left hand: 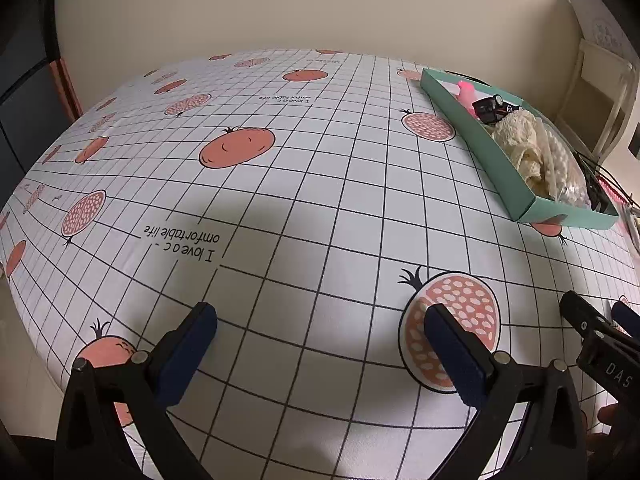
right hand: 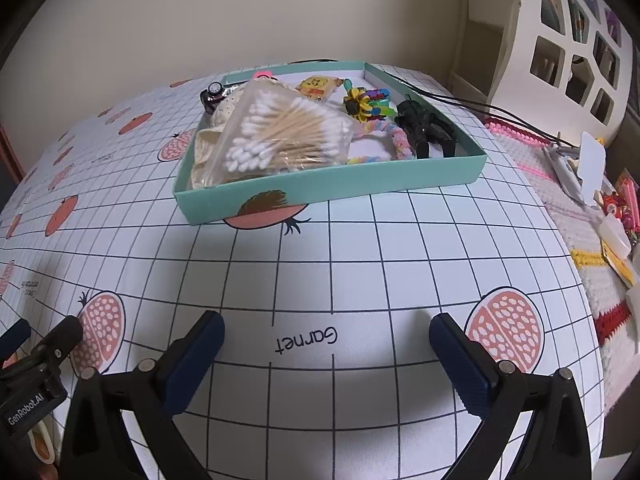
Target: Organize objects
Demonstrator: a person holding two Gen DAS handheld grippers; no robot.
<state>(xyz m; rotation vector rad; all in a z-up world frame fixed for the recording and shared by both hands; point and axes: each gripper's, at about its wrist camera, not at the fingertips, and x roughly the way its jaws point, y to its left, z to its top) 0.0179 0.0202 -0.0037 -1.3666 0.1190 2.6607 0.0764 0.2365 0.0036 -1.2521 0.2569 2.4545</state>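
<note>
A teal box (right hand: 332,184) stands at the far side of the table, filled with small things: a bag of cotton swabs (right hand: 280,132), a black toy figure (right hand: 424,124), colourful clips (right hand: 368,102), a pastel braided band (right hand: 396,140) and a snack packet (right hand: 318,86). In the left wrist view the same teal box (left hand: 472,136) lies at the far right, with cream lace (left hand: 524,148) showing inside. My right gripper (right hand: 326,332) is open over bare cloth, short of the box. My left gripper (left hand: 320,322) is open too, nothing between its fingers.
A grid-patterned tablecloth (right hand: 352,248) with pomegranate prints covers the table. To the right, a knitted mat (right hand: 592,280) carries loose small items (right hand: 616,216) and a black cable (right hand: 500,114). A white shelf (right hand: 560,40) stands at the back right. The other gripper's tip (left hand: 592,332) shows at the left wrist view's right edge.
</note>
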